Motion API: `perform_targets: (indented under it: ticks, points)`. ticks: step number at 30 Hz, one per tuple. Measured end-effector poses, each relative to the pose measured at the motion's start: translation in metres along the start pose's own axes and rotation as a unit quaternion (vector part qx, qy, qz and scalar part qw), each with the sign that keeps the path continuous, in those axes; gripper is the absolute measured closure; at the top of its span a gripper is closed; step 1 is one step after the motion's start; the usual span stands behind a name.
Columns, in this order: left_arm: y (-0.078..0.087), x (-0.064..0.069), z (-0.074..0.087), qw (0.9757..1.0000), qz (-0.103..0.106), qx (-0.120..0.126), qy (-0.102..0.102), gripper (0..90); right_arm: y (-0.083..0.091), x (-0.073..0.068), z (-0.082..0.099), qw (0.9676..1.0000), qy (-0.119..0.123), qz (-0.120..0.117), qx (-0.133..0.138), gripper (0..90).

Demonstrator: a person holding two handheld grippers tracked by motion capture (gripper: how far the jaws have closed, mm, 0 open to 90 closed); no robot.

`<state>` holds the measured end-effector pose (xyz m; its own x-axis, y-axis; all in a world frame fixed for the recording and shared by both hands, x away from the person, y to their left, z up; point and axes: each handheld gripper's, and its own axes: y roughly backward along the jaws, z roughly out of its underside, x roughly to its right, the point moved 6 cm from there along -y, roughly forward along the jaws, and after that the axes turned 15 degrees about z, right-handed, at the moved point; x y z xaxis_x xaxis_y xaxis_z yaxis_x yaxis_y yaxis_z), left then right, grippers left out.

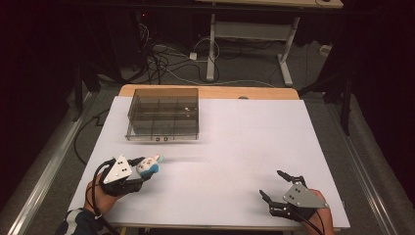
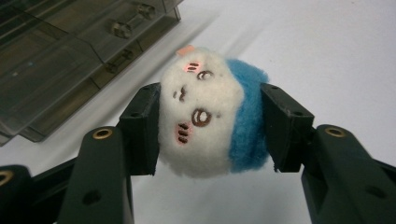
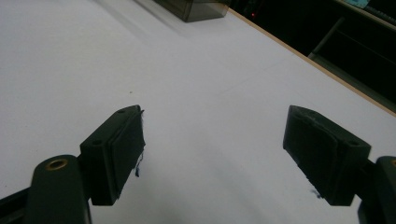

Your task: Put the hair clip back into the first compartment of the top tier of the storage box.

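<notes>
1. we see the left tongs [image 2: 205,126] clamped on a small plush toy [image 2: 210,114], one pad pressing its white face, the other its blue side
2. in the high view the left tongs [image 1: 139,171] hold the plush toy [image 1: 148,164] at about 8 o'clock on the desk [image 1: 235,147]
3. a smoky clear organiser box [image 1: 164,115] sits at 11 o'clock, well apart from the toy
4. the right tongs [image 3: 212,154] stand wide open with nothing between them, at 4 o'clock [image 1: 273,185]
</notes>
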<state>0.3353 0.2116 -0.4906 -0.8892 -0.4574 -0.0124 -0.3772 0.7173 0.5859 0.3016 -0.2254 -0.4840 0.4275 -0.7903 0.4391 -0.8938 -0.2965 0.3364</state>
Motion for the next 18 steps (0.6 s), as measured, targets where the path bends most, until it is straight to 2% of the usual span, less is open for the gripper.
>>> perform_targets:
  ticks: [4, 9, 14, 18]
  points:
    - [0.006, -0.002, -0.002, 0.9999, -0.009, 0.009, -0.005, 43.5, 0.0, 0.0, 0.0, 1.0, 0.0, 0.0, 0.0, 21.1]
    - [0.011, -0.005, -0.004, 0.9998, -0.005, 0.018, 0.0, 43.5, 0.0, 0.0, 0.0, 1.0, 0.001, 0.0, -0.001, 21.1]
    - [0.016, -0.01, -0.006, 0.9997, -0.012, 0.021, 0.001, 43.5, -0.001, -0.001, 0.0, 1.0, 0.002, -0.002, -0.001, 21.1]
    - [0.024, -0.016, -0.01, 0.9993, -0.009, 0.035, 0.014, 43.5, -0.002, -0.001, 0.0, 1.0, 0.0, -0.002, -0.002, 21.1]
